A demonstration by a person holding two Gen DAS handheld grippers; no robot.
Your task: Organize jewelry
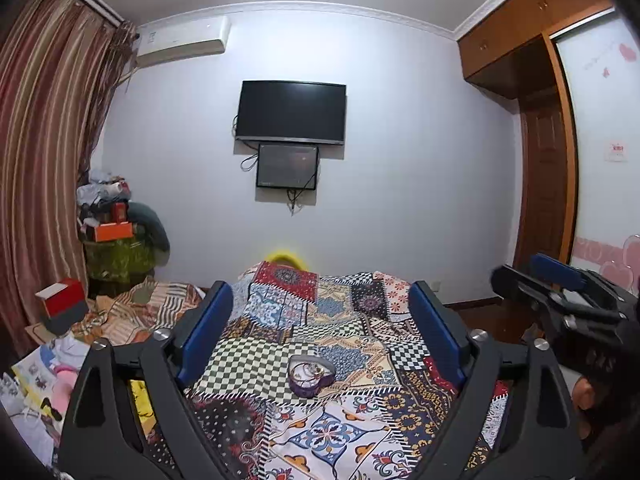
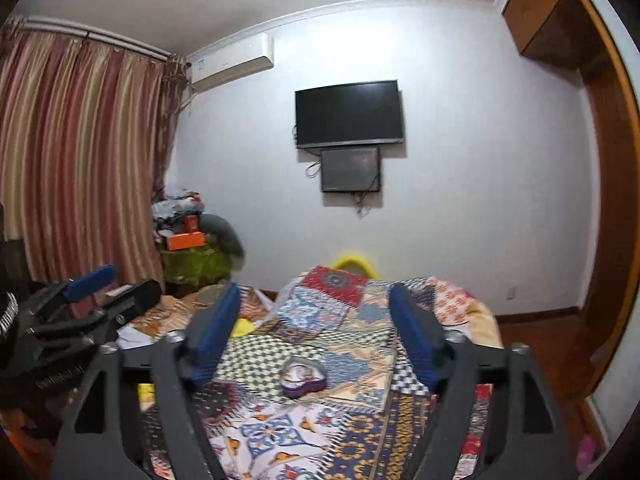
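Note:
A purple heart-shaped jewelry box [image 1: 310, 376] lies open on the patchwork bedspread [image 1: 328, 436], with small jewelry pieces inside. It also shows in the right wrist view [image 2: 302, 378]. My left gripper [image 1: 320, 320] is open and empty, held above and behind the box. My right gripper [image 2: 316, 326] is open and empty too, a little above the box. The right gripper shows at the right edge of the left wrist view [image 1: 560, 292], and the left gripper at the left edge of the right wrist view [image 2: 88, 296].
A patchwork cushion [image 1: 288, 280] lies at the far end of the bed. A red box [image 1: 60, 304] and clutter sit on the bed's left side. A TV [image 1: 290, 112], curtain [image 1: 36, 140] and wooden wardrobe [image 1: 540, 120] surround the bed.

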